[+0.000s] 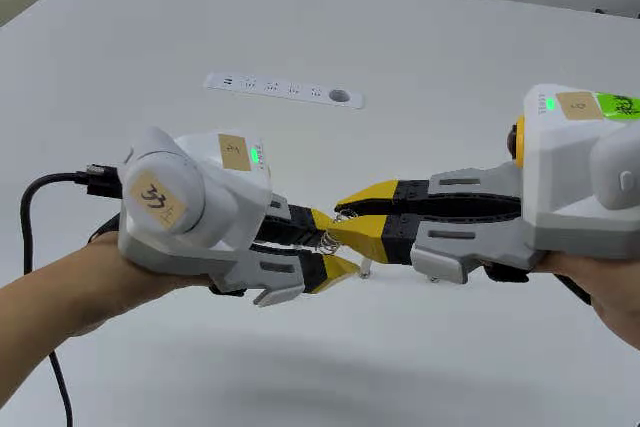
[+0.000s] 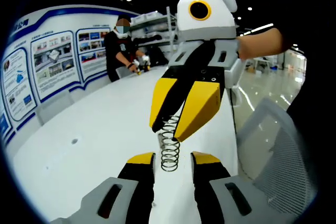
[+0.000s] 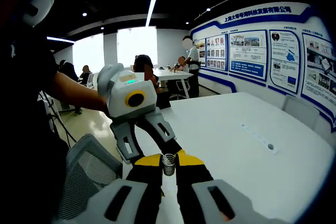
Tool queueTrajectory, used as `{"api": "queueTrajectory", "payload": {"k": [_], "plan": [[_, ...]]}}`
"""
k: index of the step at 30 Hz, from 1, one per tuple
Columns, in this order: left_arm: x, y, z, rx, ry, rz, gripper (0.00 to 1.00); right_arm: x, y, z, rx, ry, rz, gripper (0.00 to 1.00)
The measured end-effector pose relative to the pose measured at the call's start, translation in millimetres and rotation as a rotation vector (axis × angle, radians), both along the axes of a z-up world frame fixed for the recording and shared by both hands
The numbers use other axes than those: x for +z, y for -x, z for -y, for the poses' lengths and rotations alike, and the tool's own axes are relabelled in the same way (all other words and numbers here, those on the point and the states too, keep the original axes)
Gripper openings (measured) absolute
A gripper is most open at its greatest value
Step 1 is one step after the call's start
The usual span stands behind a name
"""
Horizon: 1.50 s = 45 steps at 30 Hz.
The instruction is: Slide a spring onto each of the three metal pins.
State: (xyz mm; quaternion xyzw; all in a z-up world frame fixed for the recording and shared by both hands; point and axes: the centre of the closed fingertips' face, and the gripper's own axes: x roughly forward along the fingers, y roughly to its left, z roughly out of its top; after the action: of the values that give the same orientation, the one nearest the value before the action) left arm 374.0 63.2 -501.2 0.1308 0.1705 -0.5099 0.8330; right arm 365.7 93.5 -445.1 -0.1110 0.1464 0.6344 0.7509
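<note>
A small steel coil spring (image 1: 328, 240) hangs in the air between the two grippers, which meet tip to tip above the white table (image 1: 400, 57). My right gripper (image 3: 168, 162) is shut on one end of the spring (image 3: 168, 163). In the left gripper view the spring (image 2: 169, 150) reaches down from the right gripper's (image 2: 169, 129) yellow tips into the gap of my left gripper (image 2: 172, 160). The left jaws stand open, apart from the coil on both sides. In the head view the left gripper (image 1: 336, 245) comes from the left and the right gripper (image 1: 338, 223) from the right. A small metal piece (image 1: 365, 269) shows just below them.
A white power strip (image 1: 285, 89) lies on the table beyond the grippers, and a black cable (image 1: 40, 197) runs from the left gripper. A mesh chair (image 2: 283, 150) stands beside the table. People sit at a far table (image 3: 173, 74).
</note>
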Motion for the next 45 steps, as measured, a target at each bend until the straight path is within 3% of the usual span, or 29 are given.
{"api": "queueTrajectory", "payload": {"k": [2, 4, 8, 13, 17, 20, 22, 24, 27, 39, 45], "plan": [[-1.8, -2.1, -4.5, 0.013, -0.008, 0.011, 0.37, 3.8, -6.6, 4.1, -0.019, -0.01, 0.001, 0.1], [-5.5, -2.9, -10.7, 0.02, -0.023, 0.006, 0.36, 6.6, -16.3, 9.6, -0.048, -0.01, 0.01, 0.1], [-6.3, -3.4, -20.1, 0.04, -0.01, -0.007, 0.4, 5.0, -39.5, 21.6, -0.111, 0.01, 0.029, 0.1], [-8.2, -3.1, -30.5, 0.067, 0.001, -0.027, 0.56, -15.3, -76.1, 40.1, -0.246, 0.083, 0.046, 0.1], [-9.6, -3.9, -35.3, 0.089, -0.004, -0.024, 0.62, -45.5, -93.0, 47.2, -0.312, 0.12, -0.006, 0.1], [-9.4, -5.1, -37.4, 0.105, -0.007, -0.016, 0.69, -65.2, -95.4, 45.8, -0.313, 0.14, -0.035, 0.1], [-10.9, -4.7, -38.3, 0.112, -0.007, -0.022, 0.7, -82.0, -97.7, 46.9, -0.321, 0.184, -0.04, 0.1], [-15.0, -2.0, -37.7, 0.11, -0.007, -0.046, 0.74, -93.6, -98.5, 43.7, -0.322, 0.186, -0.059, 0.1], [-23.4, 0.5, -39.3, 0.106, -0.034, -0.048, 0.78, -104.8, -100.5, 41.7, -0.329, 0.202, -0.07, 0.1], [-33.6, 1.7, -46.7, 0.134, -0.023, -0.094, 0.77, -125.9, -97.2, 40.3, -0.307, 0.258, -0.115, 0.11], [-35.5, 1.5, -48.9, 0.145, -0.023, -0.099, 0.77, -136.3, -94.5, 37.5, -0.293, 0.291, -0.099, 0.11]]}}
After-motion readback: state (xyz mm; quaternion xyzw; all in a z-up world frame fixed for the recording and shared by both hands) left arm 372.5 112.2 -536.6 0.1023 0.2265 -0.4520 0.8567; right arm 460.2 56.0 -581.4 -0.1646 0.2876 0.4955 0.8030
